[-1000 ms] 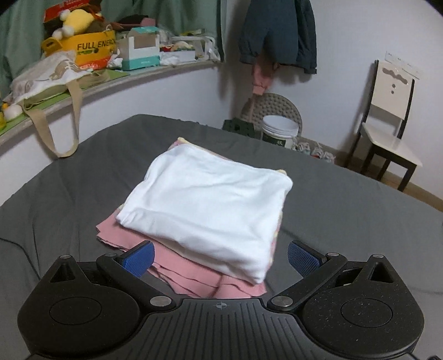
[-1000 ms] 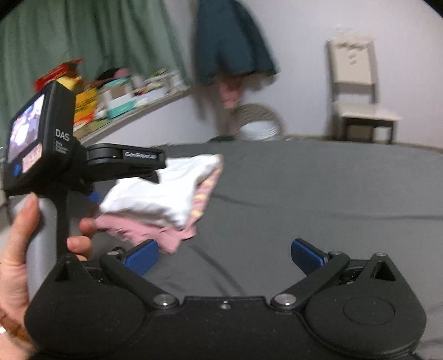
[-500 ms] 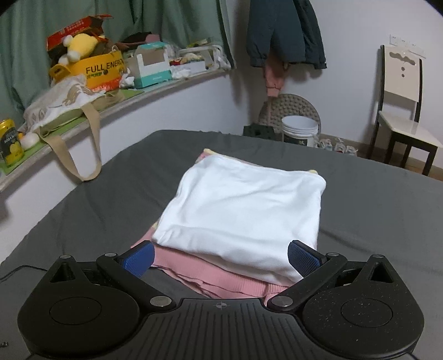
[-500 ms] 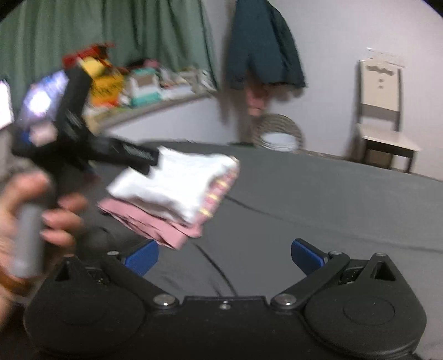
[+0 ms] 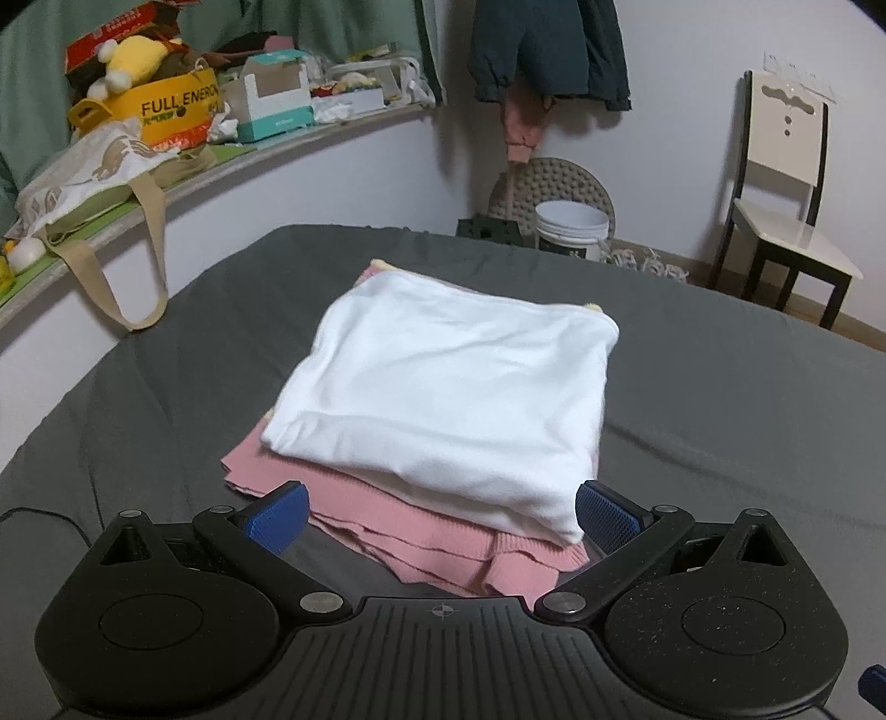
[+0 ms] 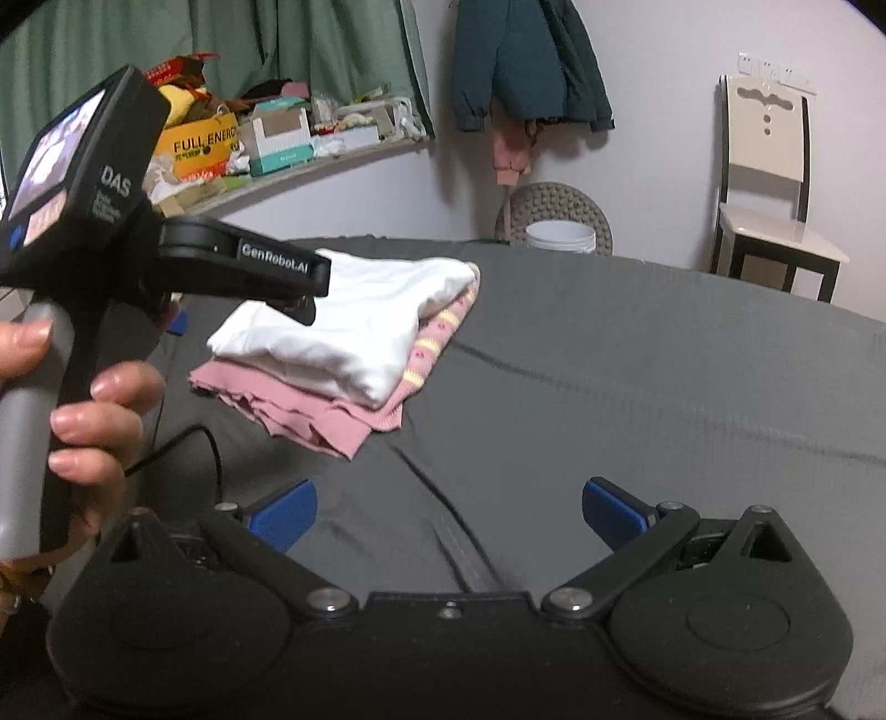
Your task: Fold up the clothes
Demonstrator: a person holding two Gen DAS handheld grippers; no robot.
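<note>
A stack of folded clothes lies on the grey bed. A folded white garment is on top, with a pink garment beneath it. In the right wrist view the white garment sits over a pink and yellow patterned piece and the pink garment. My left gripper is open just in front of the stack's near edge, nothing between its fingers. My right gripper is open over bare bed, to the right of the stack. A hand holds the left gripper's handle.
A cluttered shelf runs along the left wall, with a tote bag hanging off it. A chair, a white bucket and a hanging jacket stand beyond the bed. A black cable lies on the bed.
The left gripper has drawn in closer to the stack's near edge. The right view has steadied after blur; both grippers stay open and the stack has not moved.
</note>
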